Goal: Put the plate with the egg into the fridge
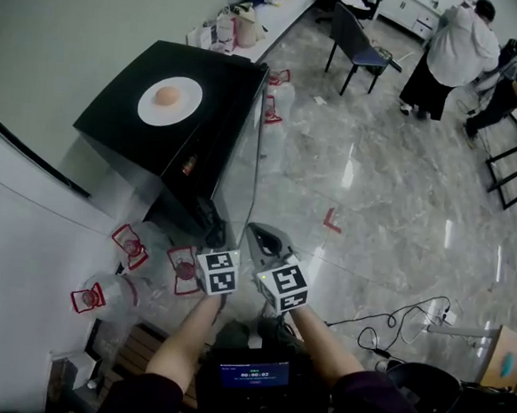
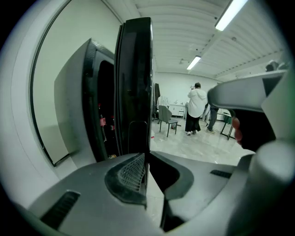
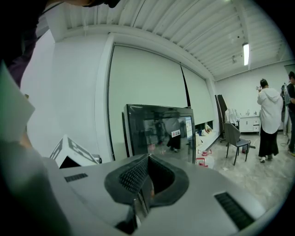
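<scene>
A white plate [image 1: 170, 101] with a brown egg [image 1: 166, 96] lies on top of the black mini fridge [image 1: 220, 78]. The fridge's glass door [image 1: 247, 160] stands swung open towards me. My left gripper [image 1: 213, 234] is shut on the door's free edge. In the left gripper view the door [image 2: 136, 83] runs edge-on straight into the closed left gripper [image 2: 146, 159], and the dark fridge interior [image 2: 102, 115] shows to its left. My right gripper [image 1: 266, 241] hangs just right of the door, shut and empty. The right gripper [image 3: 146, 162] faces the glass door [image 3: 159, 133].
Several water jugs with red handles [image 1: 131, 245] stand on the floor left of the fridge. A chair [image 1: 356, 41] and people [image 1: 454, 47] are at the far right. Cables [image 1: 401, 325] trail on the floor near my right. A long table with bags [image 1: 246, 22] lies behind.
</scene>
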